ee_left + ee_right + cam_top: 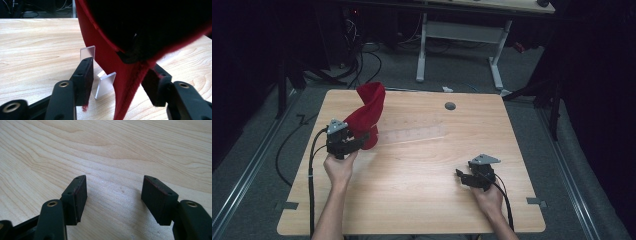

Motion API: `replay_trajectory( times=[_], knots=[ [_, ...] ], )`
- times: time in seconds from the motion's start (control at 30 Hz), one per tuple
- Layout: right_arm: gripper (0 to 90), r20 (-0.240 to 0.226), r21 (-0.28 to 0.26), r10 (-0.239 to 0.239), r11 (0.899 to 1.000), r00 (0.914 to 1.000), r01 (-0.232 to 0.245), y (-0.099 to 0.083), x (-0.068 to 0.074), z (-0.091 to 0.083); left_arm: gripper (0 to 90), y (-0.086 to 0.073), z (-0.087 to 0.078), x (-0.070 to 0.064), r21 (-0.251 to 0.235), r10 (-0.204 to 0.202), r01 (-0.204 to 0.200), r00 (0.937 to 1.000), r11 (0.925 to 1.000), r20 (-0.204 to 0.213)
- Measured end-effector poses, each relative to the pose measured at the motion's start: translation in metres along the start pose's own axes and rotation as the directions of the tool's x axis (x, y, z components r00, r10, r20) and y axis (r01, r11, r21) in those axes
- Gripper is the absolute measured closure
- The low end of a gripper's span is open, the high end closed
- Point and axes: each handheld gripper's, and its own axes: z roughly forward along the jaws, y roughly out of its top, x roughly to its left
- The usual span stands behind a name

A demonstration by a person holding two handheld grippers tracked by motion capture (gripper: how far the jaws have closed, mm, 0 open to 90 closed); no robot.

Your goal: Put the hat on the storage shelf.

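Red cloth (368, 115) stands lifted above the wooden table (422, 200) at its far left, draped over the left gripper (354, 141). Its fingers (83, 75) stand apart with a fold of the cloth hanging between them, beside a clear plastic strip (414, 134). Right gripper (468, 177) rests low near the table, fingers (76, 195) spread wide, holding nothing.

cloth (368, 112): was deep red, plain, without print
table (422, 200): was pale wood with wavy brown grain
left gripper (353, 141): was black, topped by a grey plate
right gripper (466, 178): was black, grey plate on top
clear plastic strip (414, 133): was colourless, see-through
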Motion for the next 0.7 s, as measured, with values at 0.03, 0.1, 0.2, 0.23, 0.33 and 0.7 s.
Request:
replay_trajectory(
  times=[0.03, 0.1, 0.2, 0.23, 0.33, 0.7],
  knots=[
    [37.6, 0.000, 0.000, 0.000, 1.000, 1.0000, 0.000, 0.000, 0.000, 0.000, 44.1, 0.000, 0.000, 0.000, 0.001, 0.000, 0.000, 1.0000, 1.0000, -0.003],
    [37.6, 0.000, 0.000, 0.002, 1.000, 1.0000, -0.002, 0.000, 0.000, 0.000, 44.7, 0.000, -0.001, 0.000, 0.009, -0.005, 0.005, 0.9999, 0.9999, -0.009],
    [37.3, -0.001, 0.000, 0.000, 1.000, 1.0000, 0.000, 0.000, 0.000, 0.000, 46.3, 0.001, -0.002, -0.001, -0.001, 0.002, -0.002, 0.9998, 1.0000, -0.018],
    [37.3, -0.002, -0.001, -0.001, 1.000, 1.0000, 0.001, 0.000, 0.000, 0.000, 46.0, 0.001, -0.003, -0.002, -0.003, -0.003, 0.003, 0.9998, 1.0000, -0.018],
    [37.3, -0.002, -0.001, -0.001, 1.000, 1.0000, 0.001, 0.000, 0.000, 0.000, 45.1, 0.001, -0.005, -0.003, 0.002, 0.008, -0.008, 0.9998, 1.0000, -0.020],
    [37.2, -0.001, -0.001, -0.001, 1.000, 1.0000, 0.001, 0.000, 0.000, 0.000, 42.6, 0.000, -0.015, -0.006, 0.003, 0.019, -0.019, 0.9996, 0.9998, -0.020]
  ],
)
